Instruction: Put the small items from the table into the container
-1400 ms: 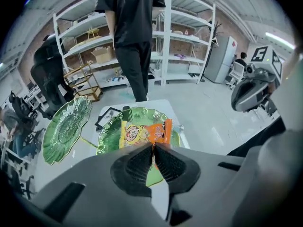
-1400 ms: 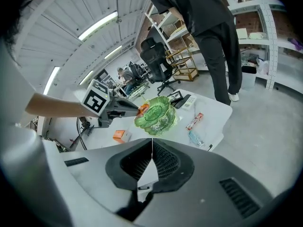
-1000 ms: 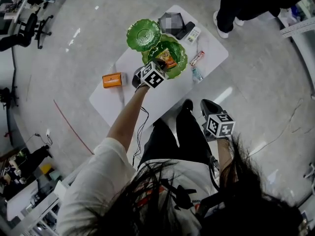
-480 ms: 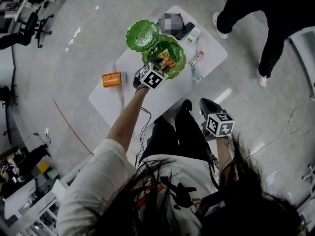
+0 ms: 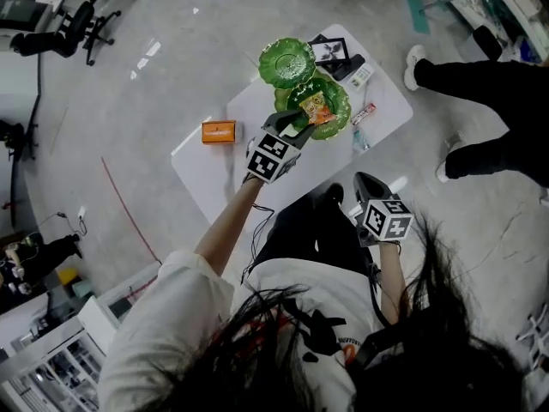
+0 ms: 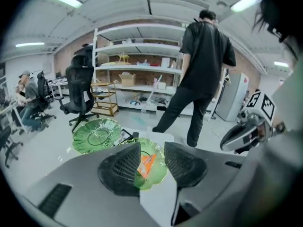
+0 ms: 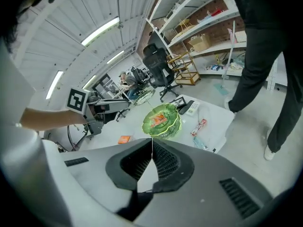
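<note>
Green leaf-shaped bowl (image 5: 343, 110) on a white table (image 5: 214, 166), an orange packet (image 5: 319, 108) lying inside — an orange box (image 5: 219, 131) and a red-and-white bar (image 5: 363, 114) lie outside, well apart.

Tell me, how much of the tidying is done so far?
Done: an orange packet lies in the green bowl. In hand: nothing; left gripper open, right gripper shut, both empty. Remaining: orange box, red stick pack, blue pack and white remote on the table.
</note>
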The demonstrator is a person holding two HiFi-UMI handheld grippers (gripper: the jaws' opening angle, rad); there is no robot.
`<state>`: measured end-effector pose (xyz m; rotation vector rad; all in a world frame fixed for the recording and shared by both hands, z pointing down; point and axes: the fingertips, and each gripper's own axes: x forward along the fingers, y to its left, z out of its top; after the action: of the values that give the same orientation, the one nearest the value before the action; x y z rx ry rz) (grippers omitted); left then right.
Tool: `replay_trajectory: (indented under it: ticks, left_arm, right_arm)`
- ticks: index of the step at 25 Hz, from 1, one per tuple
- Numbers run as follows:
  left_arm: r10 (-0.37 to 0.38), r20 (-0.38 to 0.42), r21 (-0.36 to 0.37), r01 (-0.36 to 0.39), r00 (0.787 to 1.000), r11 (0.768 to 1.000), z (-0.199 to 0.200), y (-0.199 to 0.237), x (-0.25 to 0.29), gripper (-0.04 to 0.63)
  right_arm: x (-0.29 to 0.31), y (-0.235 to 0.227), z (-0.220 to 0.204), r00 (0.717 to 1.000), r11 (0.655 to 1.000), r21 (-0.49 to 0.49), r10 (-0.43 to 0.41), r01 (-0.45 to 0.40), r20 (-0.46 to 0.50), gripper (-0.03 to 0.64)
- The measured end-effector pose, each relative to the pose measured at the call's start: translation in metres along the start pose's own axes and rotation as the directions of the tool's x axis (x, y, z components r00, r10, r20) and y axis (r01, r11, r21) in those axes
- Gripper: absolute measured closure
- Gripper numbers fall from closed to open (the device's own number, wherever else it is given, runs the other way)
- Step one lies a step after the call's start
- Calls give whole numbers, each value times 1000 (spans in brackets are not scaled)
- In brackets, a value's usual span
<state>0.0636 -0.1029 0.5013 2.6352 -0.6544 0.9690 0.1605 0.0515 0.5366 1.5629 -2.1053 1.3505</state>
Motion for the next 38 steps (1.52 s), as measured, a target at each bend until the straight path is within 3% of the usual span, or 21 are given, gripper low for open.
replay_trajectory:
  ticks: [3, 12, 17, 27, 38]
  left_arm:
    - [19, 84, -83, -12, 996, 997, 10, -5, -30, 445]
    - [43, 244, -229, 14, 969, 973, 22, -21, -102, 451]
    - [58, 290, -273, 25, 955, 962, 16, -19, -133, 554]
    - [59, 302, -304, 38, 951, 952, -1, -10, -158, 584]
    - [-6, 291, -247, 81, 957, 966, -13, -4, -170, 586]
  right_arm:
    - [-4, 17, 9, 1000, 1000, -7, 5, -5, 19, 601]
    - [-6, 70, 39, 995, 999, -35, 24, -20, 96, 601]
    - [-7, 101, 50, 992, 997, -76, 37, -28, 121, 601]
    - [-5, 132, 65, 988, 990, -139, 30, -9, 151, 601]
    - [1, 152, 56, 986, 992, -125, -9, 30, 165, 601]
